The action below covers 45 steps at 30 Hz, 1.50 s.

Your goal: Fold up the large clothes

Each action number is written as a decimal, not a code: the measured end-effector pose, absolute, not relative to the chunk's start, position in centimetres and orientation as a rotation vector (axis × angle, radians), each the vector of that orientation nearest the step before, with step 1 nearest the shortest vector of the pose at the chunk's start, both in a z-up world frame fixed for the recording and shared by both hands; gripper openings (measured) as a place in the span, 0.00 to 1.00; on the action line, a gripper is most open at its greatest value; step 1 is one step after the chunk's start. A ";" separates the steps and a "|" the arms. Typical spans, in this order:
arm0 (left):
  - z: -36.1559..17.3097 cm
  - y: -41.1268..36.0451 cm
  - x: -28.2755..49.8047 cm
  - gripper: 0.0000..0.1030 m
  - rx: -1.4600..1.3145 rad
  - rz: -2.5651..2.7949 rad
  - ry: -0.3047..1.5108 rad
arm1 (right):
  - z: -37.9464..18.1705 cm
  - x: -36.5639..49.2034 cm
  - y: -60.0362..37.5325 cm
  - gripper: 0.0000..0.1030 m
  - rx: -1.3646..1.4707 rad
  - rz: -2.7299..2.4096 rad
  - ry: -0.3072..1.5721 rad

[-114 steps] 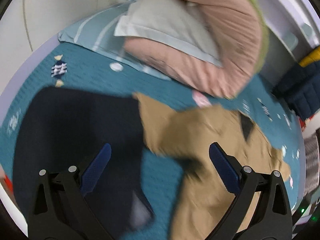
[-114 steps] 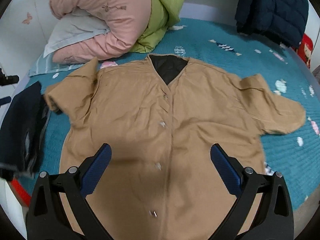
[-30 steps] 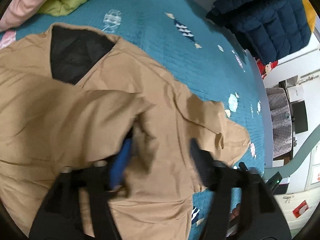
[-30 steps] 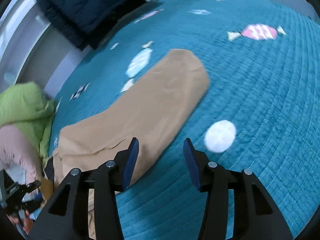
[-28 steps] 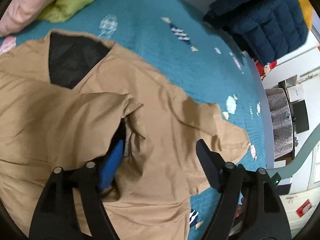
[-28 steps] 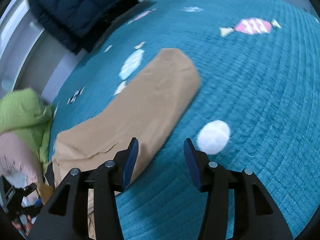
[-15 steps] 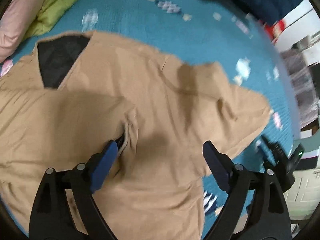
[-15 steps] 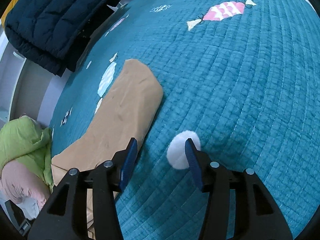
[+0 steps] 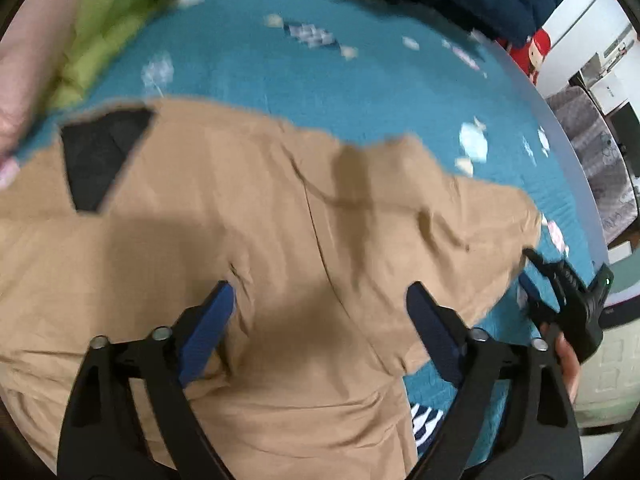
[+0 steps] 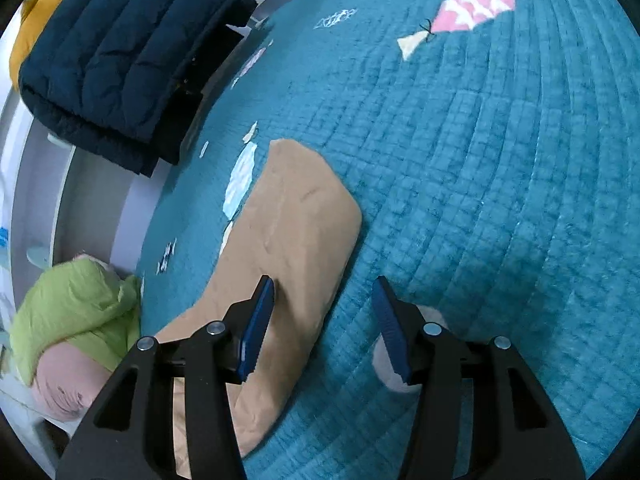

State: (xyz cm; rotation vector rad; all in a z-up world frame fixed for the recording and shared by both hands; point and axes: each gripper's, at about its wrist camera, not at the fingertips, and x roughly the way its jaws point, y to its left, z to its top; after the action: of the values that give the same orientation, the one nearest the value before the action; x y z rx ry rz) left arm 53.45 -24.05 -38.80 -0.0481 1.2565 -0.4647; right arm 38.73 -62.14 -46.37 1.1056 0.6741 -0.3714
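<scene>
A tan coat (image 9: 280,208) with black lining (image 9: 100,160) at the neck lies spread on the teal bedspread (image 9: 320,80). My left gripper (image 9: 318,290) hovers over the coat's chest with its jaws wide and closing. Only flat cloth lies under them, and a folded-in edge sits beside the left finger. In the right wrist view the coat's right sleeve (image 10: 296,216) stretches out on the bedspread (image 10: 480,160). My right gripper (image 10: 324,282) stands open over the sleeve's near edge, one finger above the cloth and the other above the bedspread. The right gripper (image 9: 530,270) also shows by the cuff.
A navy puffer jacket (image 10: 120,52) hangs over the bed's far side. Green (image 10: 76,300) and pink (image 10: 60,380) jackets are piled near the headboard. A red toy (image 9: 532,52) sits past the bed's edge. A hand (image 9: 564,356) holds the right gripper.
My left gripper let go of the folded-in sleeve, opened wider and drifted right over the coat. My right gripper came down closer to the right sleeve's end.
</scene>
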 end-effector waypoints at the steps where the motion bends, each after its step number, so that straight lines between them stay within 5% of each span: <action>1: -39.4 -24.2 53.3 0.78 -0.040 -0.472 1.268 | -46.3 38.9 -62.2 0.48 1.105 -0.369 0.668; 8: -42.5 -26.6 51.6 0.73 0.135 -0.484 1.244 | -45.6 41.1 -60.9 0.48 1.059 -0.285 0.667; 10: -43.6 -27.1 51.5 0.72 0.184 -0.471 1.241 | -46.0 41.4 -60.8 0.40 1.068 -0.272 0.671; 12: -44.1 -27.3 51.8 0.72 0.188 -0.467 1.243 | -46.1 41.2 -60.9 0.14 1.121 -0.254 0.645; 14: -44.3 -27.4 51.9 0.72 0.186 -0.470 1.249 | -44.6 40.8 -60.6 0.10 1.106 -0.250 0.589; 25: -39.3 -24.6 50.1 0.74 0.184 -0.476 1.108 | -33.6 43.1 -52.0 0.09 0.833 -0.072 0.460; 33: -33.0 -11.3 49.2 0.75 0.136 -0.213 0.981 | -27.8 46.0 -36.8 0.09 0.692 0.208 0.479; 41: -29.8 3.9 47.7 0.77 0.104 0.059 0.953 | -30.0 49.1 -18.9 0.09 0.591 0.439 0.680; 44: -29.9 7.2 47.1 0.79 0.056 0.111 0.962 | -33.1 49.7 -13.6 0.16 0.512 0.446 0.813; 45: -30.1 8.0 46.9 0.79 0.043 0.119 0.970 | -34.5 50.3 -12.5 0.26 0.489 0.446 0.870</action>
State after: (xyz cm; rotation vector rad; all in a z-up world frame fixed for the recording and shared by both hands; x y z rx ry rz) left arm 46.85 8.04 -30.08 0.0434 0.9704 0.1192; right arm 50.30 -12.49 -34.49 0.4888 0.8703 0.4458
